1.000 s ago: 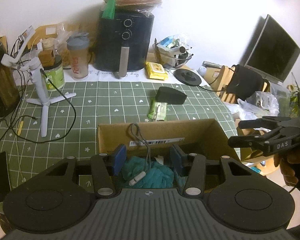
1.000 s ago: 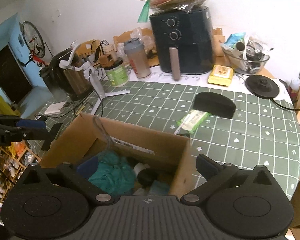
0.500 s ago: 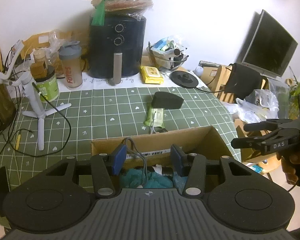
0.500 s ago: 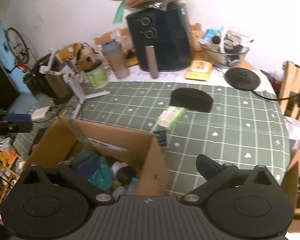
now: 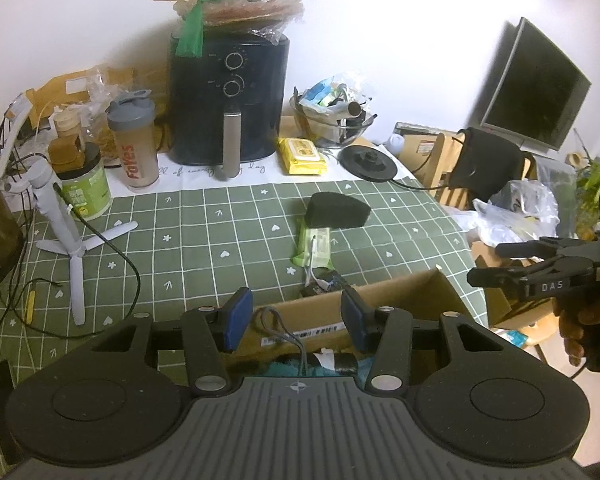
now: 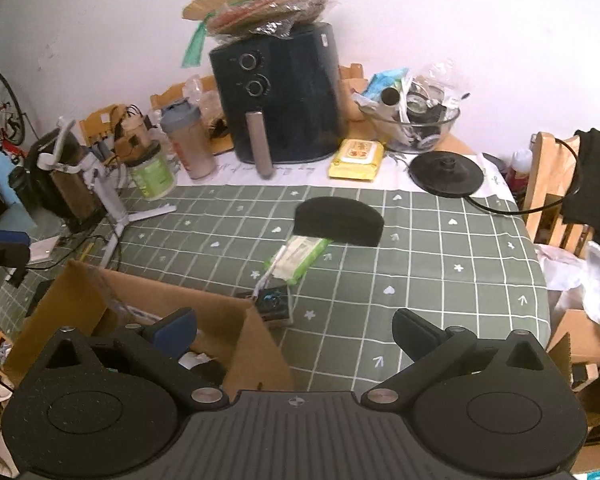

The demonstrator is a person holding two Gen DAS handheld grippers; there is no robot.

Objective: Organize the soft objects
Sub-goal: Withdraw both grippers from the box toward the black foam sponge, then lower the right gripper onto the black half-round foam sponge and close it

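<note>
Left gripper [image 5: 296,320] hangs half open over the box [image 5: 384,300], gripping nothing; teal cloth [image 5: 278,367] lies inside. Right gripper [image 6: 296,330] gapes wide and empty beside the box's corner. Beyond lie a green pack [image 6: 298,258] and a black pad [image 6: 338,226] on the table [image 6: 440,280].

Left hand-held gripper [image 5: 296,316] tilted downward, blue-padded fingers [image 5: 238,318] parted, nothing between them. Right hand-held gripper [image 6: 296,330] likewise angled down, jaws spread wide and empty, one blue pad [image 6: 176,332] on the left finger. Seen from the left wrist, a hand [image 5: 580,332] gripping the right tool's handle.
</note>
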